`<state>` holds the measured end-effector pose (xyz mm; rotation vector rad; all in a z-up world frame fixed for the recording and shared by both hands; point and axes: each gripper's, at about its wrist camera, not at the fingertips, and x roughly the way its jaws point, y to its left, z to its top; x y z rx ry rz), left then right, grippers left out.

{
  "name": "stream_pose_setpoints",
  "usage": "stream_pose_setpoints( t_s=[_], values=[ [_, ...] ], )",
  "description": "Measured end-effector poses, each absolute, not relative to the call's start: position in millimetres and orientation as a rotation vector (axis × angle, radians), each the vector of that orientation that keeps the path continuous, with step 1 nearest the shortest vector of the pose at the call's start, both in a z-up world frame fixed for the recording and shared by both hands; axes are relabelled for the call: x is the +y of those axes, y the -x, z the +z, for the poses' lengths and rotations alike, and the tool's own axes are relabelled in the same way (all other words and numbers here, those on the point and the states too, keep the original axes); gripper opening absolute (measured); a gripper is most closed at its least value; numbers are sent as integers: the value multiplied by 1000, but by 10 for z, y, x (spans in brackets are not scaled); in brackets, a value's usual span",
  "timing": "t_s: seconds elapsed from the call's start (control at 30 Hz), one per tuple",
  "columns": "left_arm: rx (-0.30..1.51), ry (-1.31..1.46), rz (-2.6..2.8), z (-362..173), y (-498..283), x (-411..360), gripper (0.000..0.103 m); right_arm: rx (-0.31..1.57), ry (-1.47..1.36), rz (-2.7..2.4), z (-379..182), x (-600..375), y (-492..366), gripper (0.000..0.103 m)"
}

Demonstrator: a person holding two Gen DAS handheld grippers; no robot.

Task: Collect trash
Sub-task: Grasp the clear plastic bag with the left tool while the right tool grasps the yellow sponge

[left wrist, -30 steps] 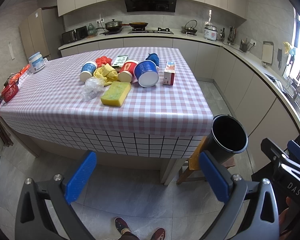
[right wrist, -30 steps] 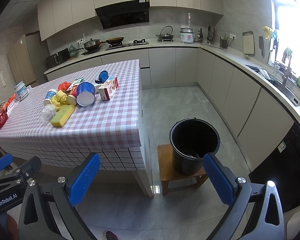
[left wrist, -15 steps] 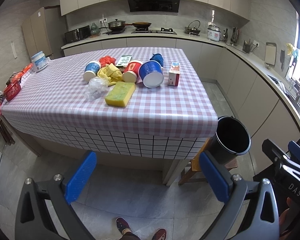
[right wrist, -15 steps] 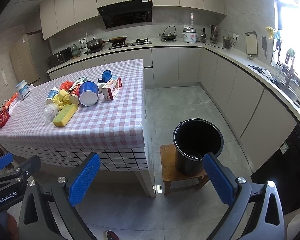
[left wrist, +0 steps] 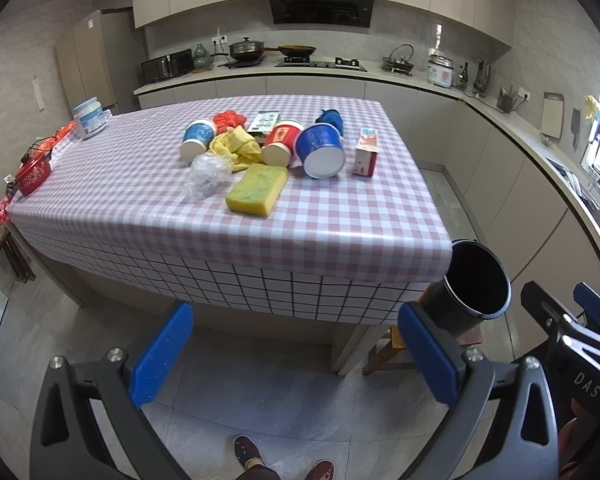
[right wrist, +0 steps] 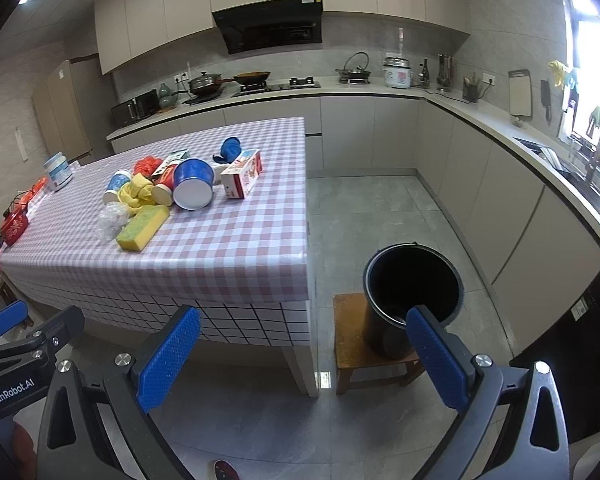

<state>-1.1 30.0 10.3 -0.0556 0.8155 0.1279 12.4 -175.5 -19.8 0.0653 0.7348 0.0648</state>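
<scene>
We hold both the left gripper and right gripper wide open, empty. Trash, including a yellow rectangular sponge, lies at twelve o'clock on the pink checked table; the black plastic bucket sits at three o'clock of it.

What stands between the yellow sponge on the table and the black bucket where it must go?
Nothing visible does. The yellow sponge lies near the table's front edge; bare checked tablecloth runs to the corner, and the black bucket stands open-topped on a wooden stool just beyond it.
</scene>
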Motion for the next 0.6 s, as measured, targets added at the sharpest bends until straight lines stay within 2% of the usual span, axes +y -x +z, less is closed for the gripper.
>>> stream_pose_setpoints(
  t_s=[0.6],
  values=[
    [818,83,164,14,-555,1179,103,753,-36,90,-270,-888,-729,103]
  ],
)
